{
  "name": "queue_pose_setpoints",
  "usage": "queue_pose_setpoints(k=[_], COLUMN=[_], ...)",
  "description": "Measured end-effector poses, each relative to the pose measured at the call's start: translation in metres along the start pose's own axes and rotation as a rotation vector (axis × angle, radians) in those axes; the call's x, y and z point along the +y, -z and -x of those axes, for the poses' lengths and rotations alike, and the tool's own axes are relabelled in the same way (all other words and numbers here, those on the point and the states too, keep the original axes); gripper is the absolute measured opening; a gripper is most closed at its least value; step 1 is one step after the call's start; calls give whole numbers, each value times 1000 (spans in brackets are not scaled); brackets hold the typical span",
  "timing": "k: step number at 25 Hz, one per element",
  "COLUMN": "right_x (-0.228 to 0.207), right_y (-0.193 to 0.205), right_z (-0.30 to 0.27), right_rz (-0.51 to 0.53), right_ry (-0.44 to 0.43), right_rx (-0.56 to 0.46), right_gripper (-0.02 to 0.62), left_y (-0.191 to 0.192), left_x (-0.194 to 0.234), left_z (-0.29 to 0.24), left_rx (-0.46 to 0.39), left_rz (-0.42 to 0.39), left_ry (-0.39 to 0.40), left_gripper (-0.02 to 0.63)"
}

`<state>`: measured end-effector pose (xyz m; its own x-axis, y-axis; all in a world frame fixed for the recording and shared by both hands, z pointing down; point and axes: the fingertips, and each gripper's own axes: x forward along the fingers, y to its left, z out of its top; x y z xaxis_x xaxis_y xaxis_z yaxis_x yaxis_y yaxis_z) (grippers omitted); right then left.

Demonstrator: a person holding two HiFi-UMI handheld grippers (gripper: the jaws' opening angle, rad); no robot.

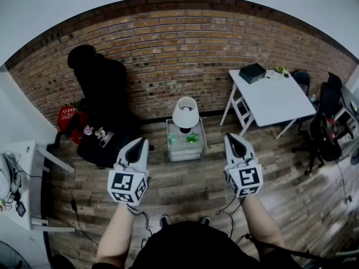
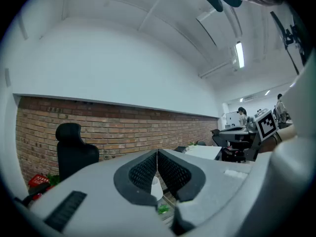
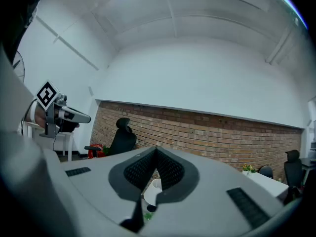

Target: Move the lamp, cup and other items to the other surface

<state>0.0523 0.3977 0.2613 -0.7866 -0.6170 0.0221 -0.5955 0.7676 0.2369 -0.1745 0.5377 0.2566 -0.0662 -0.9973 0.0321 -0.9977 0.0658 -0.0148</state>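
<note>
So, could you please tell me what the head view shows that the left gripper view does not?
Only the head view: the person's forearms and a white desk with cables at the left edge.
Only the left gripper view: a ceiling light and distant people at desks.
Both: the brick wall, the black chair, the white lamp, the white folding table, and the left tongs, shut and empty.

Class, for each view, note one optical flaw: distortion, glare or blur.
Head view: fisheye bends the brick wall into an arch. Left gripper view: the ceiling light burns out white; the close left tongs look soft. Right gripper view: black corners, bowed wall.
</note>
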Motion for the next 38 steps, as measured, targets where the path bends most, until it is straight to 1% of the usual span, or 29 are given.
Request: queue_pose_setpoints(k=[9,12,15,16,17,18,20,21,24,27,31,35,38], right_x=[8,14,21,25,29,33,42,47,57,67,73,61,43], right_y=[1,-3,-7,-9,-11,-12,-17,-19,-17,-12,-8,9,30], right_z=[-8,-10,-12,-13,-13,-15,-17,-18,-24,-26,-22,-22,-28], right_rz=[-8,-9,-16,-14,-11,-9,-5,-2,0,-2,10,-11,-35], right_ry=[22,34,69,81,88,93,101,105,115,129,141,127,124], right_rx=[7,2,-9,-11,-11,-11,-14,-13,1,31,84,87,116], right_gripper=[2,3,6,24,90,149,224,244,261,273,290,287,285], left_y=[10,6,4,4,4,4,5,6,12,23,32,42,51], left_x=[13,18,26,30,34,38,45,48,57,65,65,46,37], left_z=[0,4,10,12,14,15,18,19,20,18,12,-6,-22], left_rx=[6,-15,-38,-44,-49,-55,-66,-70,-68,-45,-35,-19,1], left_rz=[8,-3,-3,3,14,27,47,51,56,62,78,82,73], left_ry=[31,54,78,85,94,106,130,142,171,192,232,285,289], left_gripper=[8,8,11,44,107,150,186,197,209,215,222,224,224])
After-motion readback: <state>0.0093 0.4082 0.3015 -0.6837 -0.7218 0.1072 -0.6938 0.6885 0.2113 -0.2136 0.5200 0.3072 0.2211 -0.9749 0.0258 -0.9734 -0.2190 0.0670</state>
